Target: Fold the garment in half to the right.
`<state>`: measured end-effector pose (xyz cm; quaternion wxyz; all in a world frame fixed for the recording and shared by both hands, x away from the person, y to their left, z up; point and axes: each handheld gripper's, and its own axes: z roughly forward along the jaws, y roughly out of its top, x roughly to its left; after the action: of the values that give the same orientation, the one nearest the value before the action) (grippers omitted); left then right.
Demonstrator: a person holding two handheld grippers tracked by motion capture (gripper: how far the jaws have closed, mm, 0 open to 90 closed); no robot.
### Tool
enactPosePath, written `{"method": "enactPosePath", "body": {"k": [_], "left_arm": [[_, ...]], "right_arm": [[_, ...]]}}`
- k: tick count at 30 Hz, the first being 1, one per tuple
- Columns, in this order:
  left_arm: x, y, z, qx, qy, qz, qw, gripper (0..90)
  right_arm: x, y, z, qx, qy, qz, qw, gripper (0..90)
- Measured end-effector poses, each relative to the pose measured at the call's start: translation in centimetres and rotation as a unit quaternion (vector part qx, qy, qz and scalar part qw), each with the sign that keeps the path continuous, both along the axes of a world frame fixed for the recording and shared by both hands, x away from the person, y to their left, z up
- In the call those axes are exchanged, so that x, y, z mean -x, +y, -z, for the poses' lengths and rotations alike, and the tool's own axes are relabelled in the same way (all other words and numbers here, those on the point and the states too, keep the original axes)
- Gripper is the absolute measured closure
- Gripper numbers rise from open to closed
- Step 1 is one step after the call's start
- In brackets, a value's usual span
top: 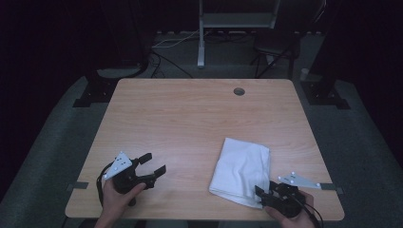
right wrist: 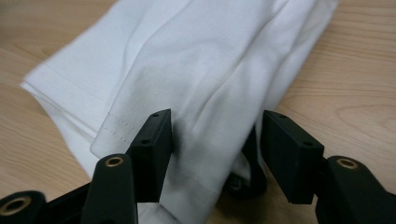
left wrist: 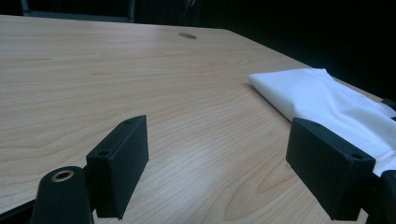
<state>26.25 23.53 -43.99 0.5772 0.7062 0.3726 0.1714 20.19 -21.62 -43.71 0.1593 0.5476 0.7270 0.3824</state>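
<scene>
A folded white cloth [top: 241,167] lies on the near right part of the wooden table [top: 190,118]. My right gripper [top: 266,190] is at the cloth's near right corner. In the right gripper view it [right wrist: 217,137] is open, and a fold of the cloth [right wrist: 196,70] runs between its jaws without being pinched. My left gripper [top: 155,163] is held in a hand at the near left, open and empty, pointing right toward the cloth. In the left gripper view its jaws [left wrist: 224,161] stand wide apart just above bare wood, with the cloth [left wrist: 322,95] ahead on the right.
A round cable hole [top: 239,91] sits near the table's far edge. Tape strips mark the near left edge [top: 77,185] and near right edge [top: 332,188]. Beyond the table, a white stand [top: 202,42] and cables lie on the dark floor.
</scene>
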Motion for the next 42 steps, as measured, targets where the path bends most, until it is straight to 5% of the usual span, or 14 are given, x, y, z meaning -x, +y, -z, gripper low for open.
{"method": "enactPosePath", "body": {"k": [8, 15, 26, 33, 39, 42], "left_arm": [[0.0, 0.0, 0.0, -0.001, 0.001, 0.0, 1.0, 20.7], [0.0, -0.1, 0.0, 0.001, 0.003, 0.001, 1.0, 20.6], [0.0, -0.1, 0.0, -0.001, 0.005, 0.003, 1.0, 20.7], [0.0, 0.0, 0.0, 0.002, 0.005, 0.001, 1.0, 20.7], [0.0, 0.0, 0.0, 0.003, 0.006, 0.002, 1.0, 20.7], [0.0, 0.0, 0.0, 0.004, 0.006, 0.001, 1.0, 20.7]], "right_arm": [[-1.8, 1.7, 0.2, 0.036, -0.009, -0.016, 0.9992, 47.4], [-5.0, 3.6, 0.1, 0.058, -0.021, -0.047, 0.997, 49.7], [-10.3, 5.3, -0.3, 0.09, -0.038, -0.135, 0.9861, 52.2], [-12.5, 5.8, 0.0, 0.069, -0.046, -0.115, 0.9898, 46.5], [-10.6, 4.7, -1.1, 0.025, -0.069, -0.052, 0.9959, 46.0], [-9.5, 5.0, -0.9, 0.017, -0.065, -0.059, 0.996, 57.3]]}}
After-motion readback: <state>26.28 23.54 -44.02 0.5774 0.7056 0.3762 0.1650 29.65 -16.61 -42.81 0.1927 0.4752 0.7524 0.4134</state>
